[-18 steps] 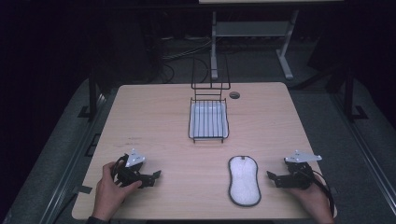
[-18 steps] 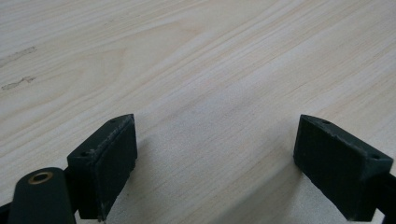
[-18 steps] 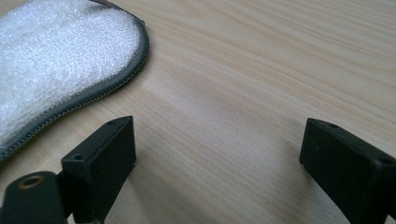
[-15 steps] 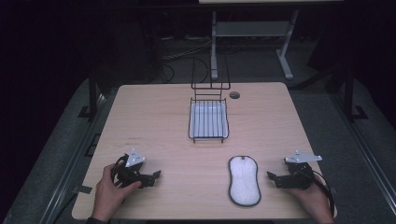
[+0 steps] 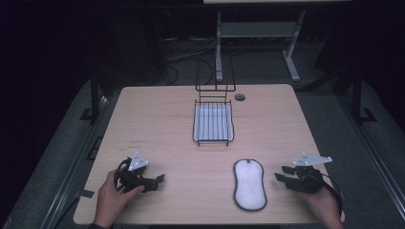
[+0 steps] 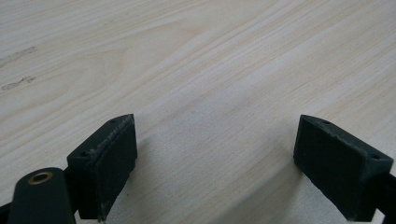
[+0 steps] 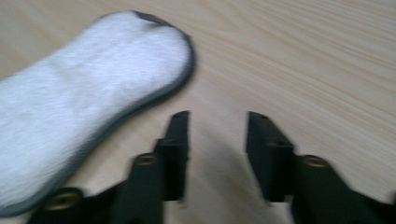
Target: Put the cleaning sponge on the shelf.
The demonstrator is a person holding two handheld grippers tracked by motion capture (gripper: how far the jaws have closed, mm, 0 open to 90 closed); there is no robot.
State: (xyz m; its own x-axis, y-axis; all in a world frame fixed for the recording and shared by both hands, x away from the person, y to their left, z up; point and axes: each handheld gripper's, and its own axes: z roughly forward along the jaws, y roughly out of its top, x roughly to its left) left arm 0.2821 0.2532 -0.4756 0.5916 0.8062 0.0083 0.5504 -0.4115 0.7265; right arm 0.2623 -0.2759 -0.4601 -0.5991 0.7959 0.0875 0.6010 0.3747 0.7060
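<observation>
Resting low over a pale wood-grain table [image 5: 162, 129], the left gripper [image 5: 158, 180] is seen with its jaws spread wide and nothing between them; in the left gripper view, its two blunt black pads [image 6: 109, 161] are set well apart above bare tabletop, their faces matte and slightly rough. The right gripper [image 5: 281, 174] is held just to the right of an oval white cloth pad [image 5: 249, 184], its jaws parted by a narrower gap and clamped on nothing, with bare wood visible between the fingers [image 7: 178, 140] in the right gripper view. That view is blurred, so whether the fingertips touch the tabletop cannot be told. The pad is shown lying flat near the front edge of the table, long and round-ended, with a fuzzy, towel-like white face and a thin dark grey trim around its edge; it is touched by neither gripper. A black wire basket [image 5: 213, 119] is seen standing beyond the pad, toward the far side of the table, its thin rods running over a shallow white tray-like lining and its taller wire back rising at the far end. Each gripper is topped by a grey three-cornered plate and grasped by a hand entering from the near edge, well to either side of the pad.
</observation>
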